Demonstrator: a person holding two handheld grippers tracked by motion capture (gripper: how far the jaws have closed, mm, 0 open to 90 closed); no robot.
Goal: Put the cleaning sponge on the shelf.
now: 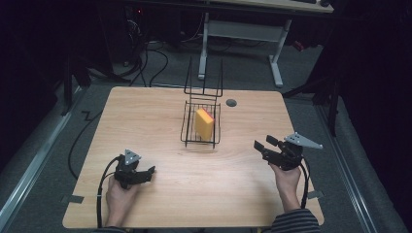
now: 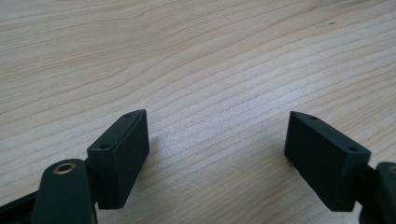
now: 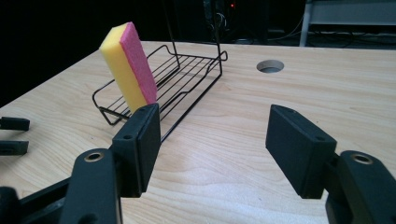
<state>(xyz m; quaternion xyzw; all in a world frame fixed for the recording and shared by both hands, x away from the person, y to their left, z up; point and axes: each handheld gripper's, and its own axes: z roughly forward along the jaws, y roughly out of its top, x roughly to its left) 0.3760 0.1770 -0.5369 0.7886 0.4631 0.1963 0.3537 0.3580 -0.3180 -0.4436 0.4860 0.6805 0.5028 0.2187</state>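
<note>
Fingers (image 3: 140, 144) wide apart, holding nothing

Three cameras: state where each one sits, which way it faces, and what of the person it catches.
High view: above the person's side, looking forward and down on the table; both forearms, left gripper and right gripper.
Left gripper view: on the left gripper, facing bare wood between open jaws.
Right gripper view: on the right gripper, facing the wire rack and sponge.
Shared by the high and right gripper views: rack, sponge, table hole.
</note>
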